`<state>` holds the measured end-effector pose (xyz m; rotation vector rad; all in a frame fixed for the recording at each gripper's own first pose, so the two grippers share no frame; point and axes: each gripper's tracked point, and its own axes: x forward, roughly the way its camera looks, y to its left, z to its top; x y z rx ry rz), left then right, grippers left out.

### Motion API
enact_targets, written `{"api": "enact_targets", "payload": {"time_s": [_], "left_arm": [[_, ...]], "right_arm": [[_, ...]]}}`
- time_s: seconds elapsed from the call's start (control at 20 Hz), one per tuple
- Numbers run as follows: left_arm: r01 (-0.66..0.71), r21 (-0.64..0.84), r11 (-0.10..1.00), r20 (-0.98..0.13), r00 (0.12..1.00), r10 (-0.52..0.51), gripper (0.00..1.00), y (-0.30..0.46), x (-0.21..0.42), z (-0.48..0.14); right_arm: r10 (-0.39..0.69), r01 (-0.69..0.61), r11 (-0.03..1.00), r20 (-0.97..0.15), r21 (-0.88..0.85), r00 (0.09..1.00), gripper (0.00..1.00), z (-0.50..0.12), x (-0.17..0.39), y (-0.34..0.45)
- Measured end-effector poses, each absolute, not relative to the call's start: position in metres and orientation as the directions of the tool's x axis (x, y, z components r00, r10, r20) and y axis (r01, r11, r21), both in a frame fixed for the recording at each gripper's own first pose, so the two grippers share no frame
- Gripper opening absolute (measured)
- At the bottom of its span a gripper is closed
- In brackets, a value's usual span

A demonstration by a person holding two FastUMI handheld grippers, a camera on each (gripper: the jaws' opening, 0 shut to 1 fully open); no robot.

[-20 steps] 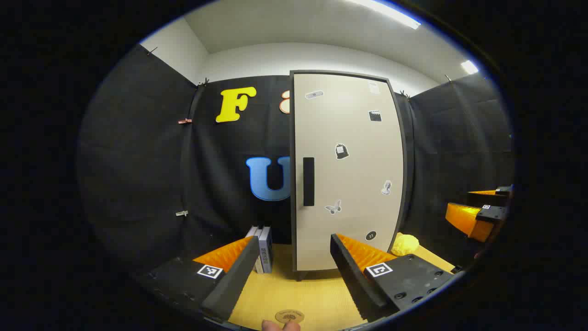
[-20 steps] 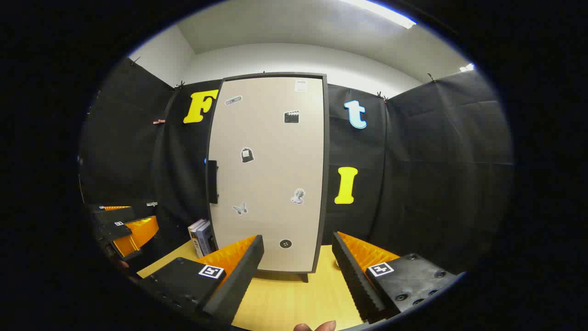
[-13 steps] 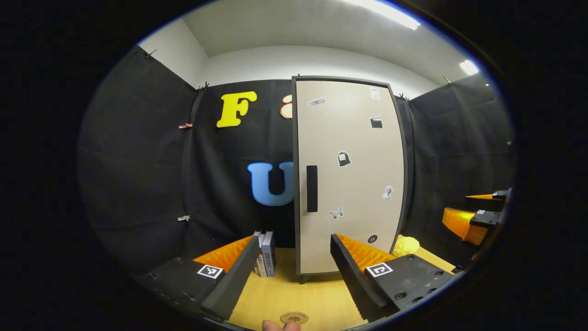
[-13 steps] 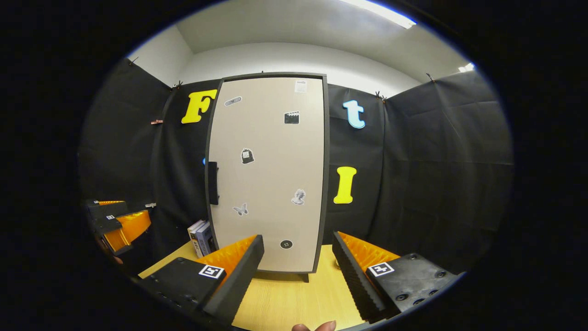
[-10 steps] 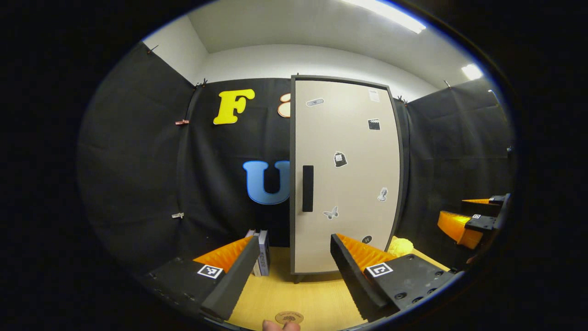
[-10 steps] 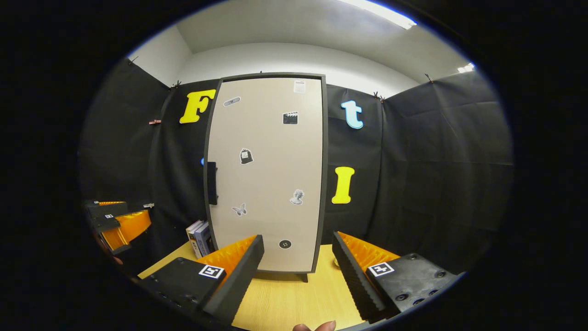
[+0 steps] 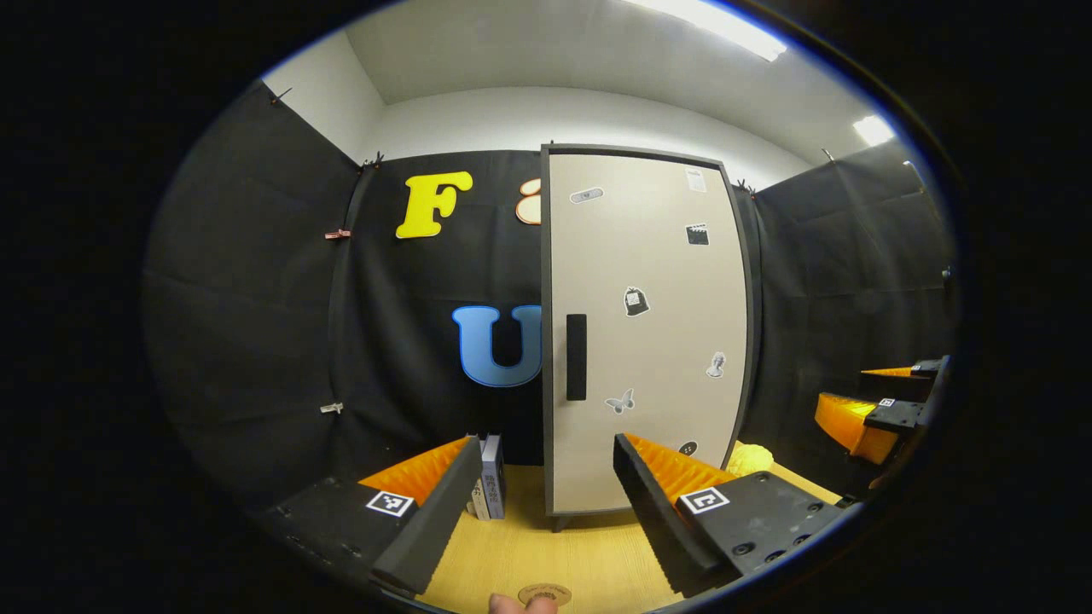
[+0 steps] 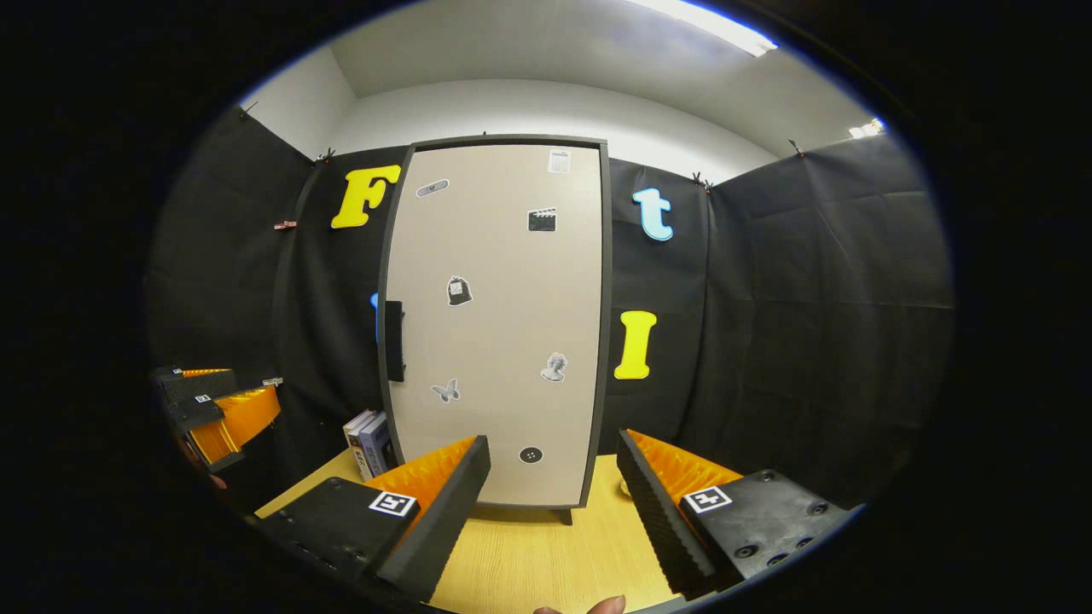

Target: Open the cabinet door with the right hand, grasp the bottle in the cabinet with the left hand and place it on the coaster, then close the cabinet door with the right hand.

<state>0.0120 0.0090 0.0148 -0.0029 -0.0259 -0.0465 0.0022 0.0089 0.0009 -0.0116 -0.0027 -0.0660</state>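
The cabinet door [image 8: 499,320] is closed, its dark handle [image 7: 577,345] at the left edge, so the bottle cannot be seen. The left gripper [image 7: 536,503] and the right gripper [image 8: 550,503] both hover above the wooden counter [image 8: 529,554] facing the door, fingers spread and holding nothing. The round coaster [image 7: 544,593] lies on the counter just before the left gripper. Books [image 7: 490,488] stand left of the cabinet.

This is looking like a recording booth, not a home: black cloth [image 8: 793,324] is hanging as walls around a small wooden table [image 8: 529,554], where a sticker-covered cabinet [image 8: 503,341] is standing under ceiling strip lights [image 7: 725,21].
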Motion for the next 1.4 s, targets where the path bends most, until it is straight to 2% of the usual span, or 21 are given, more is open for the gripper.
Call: {"api": "enact_targets", "payload": {"time_s": [0.35, 0.65, 0.95, 1.4], "left_arm": [[0.02, -0.008, 1.0, 0.02, 1.0, -0.02, 0.98, 0.037, 0.019, 0.006], [-0.038, 0.001, 0.999, 0.029, 0.999, 0.038, 0.98, 0.079, 0.02, -0.001], [-0.069, 0.007, 0.998, 0.018, 0.997, 0.069, 0.98, 0.105, 0.024, -0.012], [-0.084, -0.012, 0.996, -0.016, 0.996, 0.083, 0.98, 0.124, 0.033, -0.031]], "right_arm": [[-0.001, 0.0, 1.0, 0.021, 0.024, 1.0, 0.97, 0.012, 0.021, 0.046], [0.072, -0.074, 0.997, 0.067, 0.022, 0.995, 0.97, 0.032, 0.074, 0.104], [0.14, -0.142, 0.99, 0.052, 0.023, 0.989, 0.97, 0.03, 0.132, 0.168], [0.126, -0.127, 0.992, 0.048, 0.02, 0.991, 0.97, 0.021, 0.217, 0.219]]}}
